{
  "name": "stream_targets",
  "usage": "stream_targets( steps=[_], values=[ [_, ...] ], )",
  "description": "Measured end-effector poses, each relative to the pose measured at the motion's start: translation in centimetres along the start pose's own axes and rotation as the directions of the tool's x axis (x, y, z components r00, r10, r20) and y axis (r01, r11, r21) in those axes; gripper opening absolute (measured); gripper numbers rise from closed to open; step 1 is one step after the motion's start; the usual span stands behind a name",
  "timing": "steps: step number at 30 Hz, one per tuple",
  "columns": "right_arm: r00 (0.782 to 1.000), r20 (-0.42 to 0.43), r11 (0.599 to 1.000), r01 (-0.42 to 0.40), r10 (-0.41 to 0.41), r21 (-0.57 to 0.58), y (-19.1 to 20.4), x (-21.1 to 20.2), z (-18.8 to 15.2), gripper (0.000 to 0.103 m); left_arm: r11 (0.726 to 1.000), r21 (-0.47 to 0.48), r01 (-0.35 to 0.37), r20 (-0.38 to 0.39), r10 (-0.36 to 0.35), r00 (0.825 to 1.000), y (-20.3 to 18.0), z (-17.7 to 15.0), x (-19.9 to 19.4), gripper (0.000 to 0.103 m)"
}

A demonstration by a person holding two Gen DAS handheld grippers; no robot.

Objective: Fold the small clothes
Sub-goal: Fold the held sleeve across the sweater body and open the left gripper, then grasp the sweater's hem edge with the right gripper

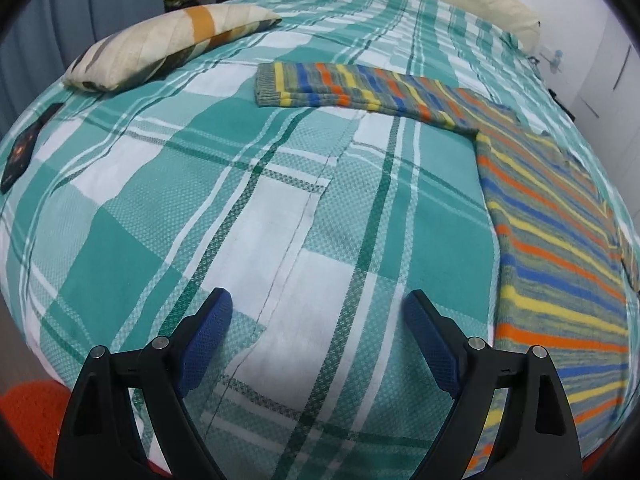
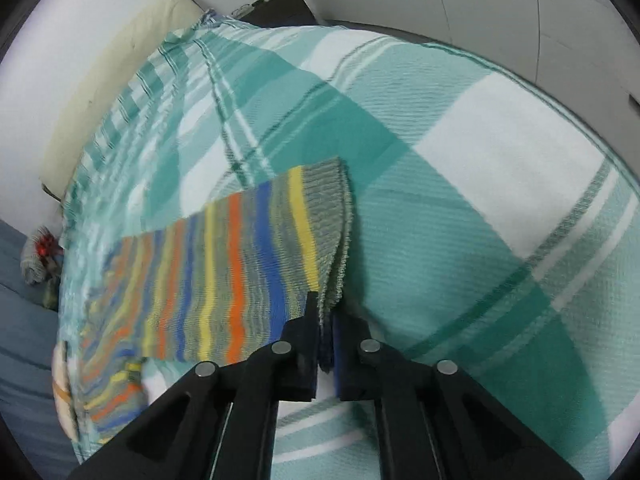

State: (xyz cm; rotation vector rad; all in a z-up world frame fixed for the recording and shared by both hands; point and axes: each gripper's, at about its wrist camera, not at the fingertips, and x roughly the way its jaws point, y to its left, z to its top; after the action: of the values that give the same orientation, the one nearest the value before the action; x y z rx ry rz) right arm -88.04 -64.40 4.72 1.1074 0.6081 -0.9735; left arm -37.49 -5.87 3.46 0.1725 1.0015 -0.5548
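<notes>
Two views, taken in turn.

Left wrist view, left hand-held gripper (image 1: 318, 316): released, blue pads standing wide apart with nothing between them; it hangs over bare checked bedspread (image 1: 240, 208), well to the left of the garment.
Left wrist view, striped sweater (image 1: 552, 240): lies flat on the bed at the right; body runs from near right toward far.
Left wrist view, sleeve (image 1: 340, 86): stretched out leftward across the far middle of the bed, cuff end at far left. Judged: laid out flat so it can be folded in over the body.
Left wrist view, pillow (image 1: 168, 46): far left, clear of the sleeve.
Left wrist view, dark flat object (image 1: 24, 148): left edge of the bed; cannot tell what it is.

Right wrist view, right hand-held gripper (image 2: 326, 320): clenched on the ribbed grey cuff (image 2: 332, 224) of the other sleeve; cloth edge sits pinched between the pads.
Right wrist view, why held: judged a corner grip, so the sleeve can be carried back over the body without bunching.
Right wrist view, sleeve state: striped length trails left from the cuff, blurred at the far-left end.
Step in hand: sleeve fold, judged early in the task.
</notes>
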Motion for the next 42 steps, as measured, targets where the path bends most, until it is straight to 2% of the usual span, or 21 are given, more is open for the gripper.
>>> stream_targets(
  steps=[2, 3, 5, 6, 7, 8, 10, 12, 15, 18, 21, 22, 23, 26, 27, 28, 30, 32, 35, 37, 42],
  values=[
    [0.995, 0.005, 0.991, -0.096, 0.096, 0.088, -1.0, -0.2, -0.2, 0.048, 1.000, 0.000, 0.001, 0.003, -0.001, 1.000, 0.1, -0.4, 0.0, 0.090],
    [0.989, 0.023, 0.982, -0.147, 0.146, 0.122, -1.4, -0.4, -0.5, 0.054, 1.000, 0.002, 0.000, 0.003, 0.000, 1.000, 0.1, -0.5, 0.0, 0.090],
    [0.984, 0.043, 0.973, -0.177, 0.172, 0.149, -1.7, -0.5, -1.1, 0.058, 1.000, 0.010, -0.006, 0.003, 0.006, 1.000, -0.1, -0.7, 0.1, 0.090],
    [0.985, 0.047, 0.974, -0.172, 0.167, 0.147, -1.7, -0.3, -1.3, 0.056, 1.000, 0.016, -0.012, 0.002, 0.012, 1.000, -0.2, -0.7, 0.2, 0.090],
    [0.988, 0.040, 0.978, -0.153, 0.148, 0.140, -1.7, -0.1, -1.3, 0.042, 1.000, 0.019, -0.015, 0.002, 0.015, 1.000, -0.2, -0.7, 0.2, 0.090],
    [0.993, 0.025, 0.985, -0.118, 0.116, 0.127, -1.7, 0.1, -1.3, 0.002, 1.000, 0.023, -0.016, 0.003, 0.016, 1.000, -0.3, -0.8, 0.2, 0.090],
    [0.998, 0.007, 0.992, -0.058, 0.058, 0.112, -1.9, 0.2, -1.2, 0.002, 1.000, 0.024, -0.013, 0.003, 0.013, 1.000, -0.2, -0.8, 0.1, 0.090],
    [0.998, 0.048, 0.996, 0.029, -0.033, 0.081, -2.1, -0.8, -0.8, 0.002, 1.000, 0.022, -0.008, 0.002, 0.008, 1.000, -0.1, -0.9, 0.1, 0.090],
    [0.998, 0.044, 0.996, 0.049, -0.052, 0.071, -2.1, -0.9, -0.3, 0.002, 1.000, 0.024, -0.011, 0.003, 0.011, 1.000, -0.1, -0.9, 0.2, 0.090],
    [1.000, -0.001, 0.999, -0.011, 0.011, 0.039, -1.5, -0.2, 0.0, 0.004, 1.000, 0.025, -0.015, 0.003, 0.015, 1.000, -0.1, -1.1, 0.2, 0.090],
    [0.993, 0.010, 0.989, -0.118, 0.118, 0.091, -2.4, -0.3, 0.1, 0.033, 1.000, 0.026, -0.015, 0.003, 0.015, 1.000, -0.2, -1.1, 0.2, 0.091],
    [0.988, 0.027, 0.982, -0.152, 0.150, 0.111, -2.9, -0.6, -0.1, 0.040, 1.000, 0.026, -0.016, 0.004, 0.015, 1.000, -0.2, -1.1, 0.2, 0.092],
    [0.986, 0.042, 0.977, -0.168, 0.164, 0.131, -3.3, -0.6, -0.1, 0.040, 0.999, 0.028, -0.017, 0.004, 0.017, 1.000, -0.2, -1.1, 0.2, 0.092],
    [0.978, 0.045, 0.959, -0.208, 0.203, 0.192, -4.0, 0.3, 0.1, 0.035, 0.999, 0.032, -0.025, 0.005, 0.025, 1.000, -0.4, -1.2, 0.3, 0.094],
    [0.975, 0.031, 0.954, -0.222, 0.220, 0.204, -4.1, 0.8, 0.2, 0.027, 0.999, 0.033, -0.028, 0.006, 0.028, 1.000, -0.5, -1.2, 0.4, 0.094],
    [0.972, 0.005, 0.950, -0.232, 0.236, 0.209, -4.1, 1.3, 0.2, 0.002, 0.999, 0.034, -0.029, 0.007, 0.029, 1.000, -0.6, -1.2, 0.4, 0.094],
    [0.984, 0.007, 0.969, -0.175, 0.177, 0.174, -3.5, 1.0, 0.3, 0.002, 0.999, 0.037, -0.031, 0.009, 0.030, 0.999, -0.7, -1.2, 0.4, 0.094],
    [0.988, 0.084, 0.985, -0.140, 0.131, 0.104, -1.4, -0.9, 0.6, 0.002, 0.999, 0.038, -0.026, 0.011, 0.026, 1.000, -0.7, -1.3, 0.4, 0.094],
    [0.977, 0.117, 0.983, -0.170, 0.177, -0.067, 5.1, -3.6, 0.9, 0.002, 0.999, 0.035, -0.020, 0.009, 0.020, 1.000, -0.7, -1.2, 0.5, 0.095],
    [0.967, 0.095, 0.962, -0.222, 0.239, -0.156, 9.8, -4.6, 0.7, 0.002, 0.999, 0.032, -0.013, 0.010, 0.013, 1.000, -0.9, -1.1, 0.6, 0.095],
    [0.935, -0.039, 0.863, -0.341, 0.353, -0.374, 24.8, -3.7, -1.0, 0.002, 1.000, 0.029, 0.006, 0.009, -0.006, 1.000, -1.0, -0.9, 0.6, 0.095]
  ],
)
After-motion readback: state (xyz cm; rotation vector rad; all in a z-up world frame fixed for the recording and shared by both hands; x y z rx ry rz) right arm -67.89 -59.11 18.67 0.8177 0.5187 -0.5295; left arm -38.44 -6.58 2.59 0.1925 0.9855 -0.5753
